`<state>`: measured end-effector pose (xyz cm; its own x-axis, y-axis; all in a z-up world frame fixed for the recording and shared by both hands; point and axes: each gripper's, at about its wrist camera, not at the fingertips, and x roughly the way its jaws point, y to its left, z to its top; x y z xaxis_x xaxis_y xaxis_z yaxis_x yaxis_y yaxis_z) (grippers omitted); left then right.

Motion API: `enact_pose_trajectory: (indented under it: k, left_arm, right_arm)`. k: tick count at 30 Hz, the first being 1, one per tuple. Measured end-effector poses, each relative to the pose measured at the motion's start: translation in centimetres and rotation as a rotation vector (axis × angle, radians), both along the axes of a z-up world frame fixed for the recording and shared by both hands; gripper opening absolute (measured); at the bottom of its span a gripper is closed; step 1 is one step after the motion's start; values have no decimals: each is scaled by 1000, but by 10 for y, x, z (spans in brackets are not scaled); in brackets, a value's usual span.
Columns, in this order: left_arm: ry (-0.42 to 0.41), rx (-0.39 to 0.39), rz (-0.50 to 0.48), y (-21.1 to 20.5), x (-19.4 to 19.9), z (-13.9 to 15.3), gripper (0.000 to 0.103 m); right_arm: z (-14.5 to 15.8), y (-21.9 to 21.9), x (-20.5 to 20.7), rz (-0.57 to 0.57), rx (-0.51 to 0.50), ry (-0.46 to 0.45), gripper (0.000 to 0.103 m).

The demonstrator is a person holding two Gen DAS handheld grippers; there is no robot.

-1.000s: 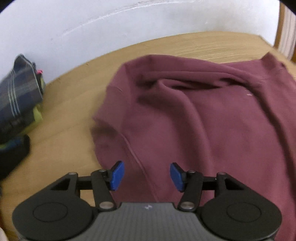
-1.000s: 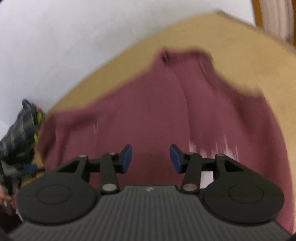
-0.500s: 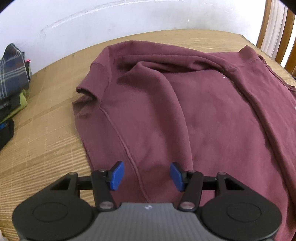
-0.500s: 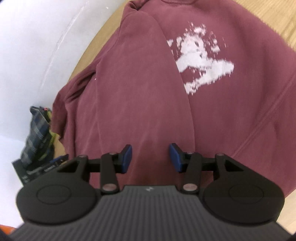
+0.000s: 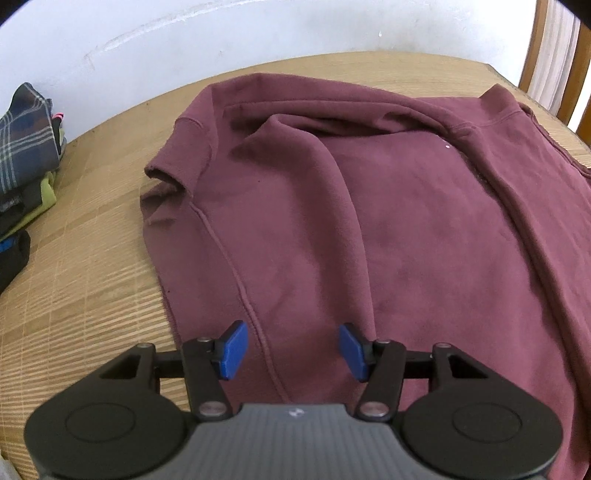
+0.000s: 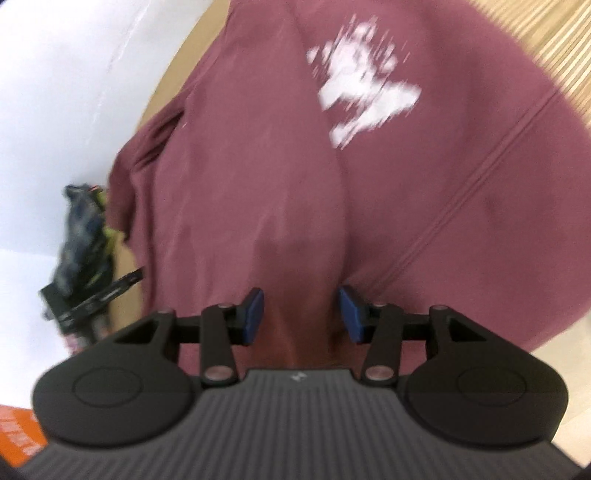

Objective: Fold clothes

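Maroon sweatshirt (image 5: 369, 229) spread rumpled over desk (image 5: 85, 266), sleeve doubled across body, cuff (image 5: 192, 147) near far left edge, white print (image 6: 364, 79) facing up. Left gripper (image 5: 291, 349) wide, holding nothing, low over seam. Right gripper (image 6: 301, 315) wide, empty, straddling raised ridge. Risks: pinching only top layer, dragging whole garment along slatted desk; thick fleece springing back; crooked crease. Folded pile (image 5: 26, 147) at left edge, within snagging reach. White wall (image 5: 258, 29) behind; chair back (image 5: 554, 66) at right.

A round table (image 5: 92, 258) covered with a tan woven mat carries a crumpled maroon cotton sweatshirt (image 5: 369, 221); a pile of folded clothes (image 5: 26, 155) lies far left.
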<state>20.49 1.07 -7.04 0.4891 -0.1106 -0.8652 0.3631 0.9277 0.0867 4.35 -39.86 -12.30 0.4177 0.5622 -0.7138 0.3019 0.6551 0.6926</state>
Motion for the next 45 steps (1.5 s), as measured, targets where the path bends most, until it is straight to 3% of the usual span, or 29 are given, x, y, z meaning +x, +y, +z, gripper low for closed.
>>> enact_pose_trajectory:
  k: [2, 3, 4, 7, 9, 11, 14, 17, 19, 22, 25, 29, 31, 32, 33, 35, 38, 40, 42, 45]
  left_arm:
    - [6, 0, 13, 0, 0, 0, 58]
    - [9, -4, 22, 1, 0, 1, 58]
    - [11, -8, 31, 1, 1, 1, 58]
    - [16, -13, 61, 3, 2, 2, 59]
    - [16, -6, 87, 2, 3, 3, 59]
    - [11, 9, 109, 1, 2, 6, 59]
    - [-3, 35, 145, 2, 2, 9, 59]
    - [-17, 62, 182, 4, 2, 12, 60]
    - [-27, 79, 207, 6, 1, 14, 60]
    - [-42, 106, 244, 8, 1, 17, 60]
    - [-32, 124, 278, 15, 3, 15, 60]
    - [-16, 148, 279, 23, 15, 11, 60]
    - [-24, 169, 248, 24, 24, 11, 60]
    - [-29, 180, 232, 24, 29, 12, 60]
    - [-35, 176, 219, 25, 32, 13, 60]
    - [-49, 165, 194, 27, 35, 15, 61]
    - [-54, 147, 163, 42, 34, 14, 61]
    - [-57, 135, 143, 53, 32, 12, 61]
    - [-60, 122, 122, 64, 30, 11, 61]
    - [-64, 104, 92, 80, 28, 9, 62]
  right_arm:
    - [-5, 7, 4, 22, 25, -42, 46]
    - [-2, 13, 9, 25, 16, -76, 37]
    - [2, 18, 14, 28, 7, -110, 11]
    - [38, 39, 50, 97, 4, -273, 11]
    - [74, 53, 102, 163, -1, -403, 11]
    - [116, 60, 161, 189, -39, -538, 10]
    - [206, 49, 240, 119, -85, -806, 10]
    - [293, 30, 265, 23, -103, -1112, 10]
    - [308, 24, 265, 43, -159, -1162, 10]
    - [279, 10, 261, 109, -232, -1072, 10]
    - [200, -9, 247, 198, -274, -829, 10]
    - [84, -12, 222, 322, -426, -414, 15]
    - [55, -4, 206, 327, -537, -299, 19]
    - [47, -1, 198, 319, -583, -274, 23]
    - [52, -1, 190, 294, -610, -307, 27]
    - [71, -4, 178, 248, -662, -347, 51]
    - [97, 6, 161, 136, -764, -381, 63]
    - [112, 24, 151, 105, -810, -419, 63]
    - [121, 56, 145, 113, -774, -465, 63]
    - [120, 125, 158, 203, -598, -504, 63]
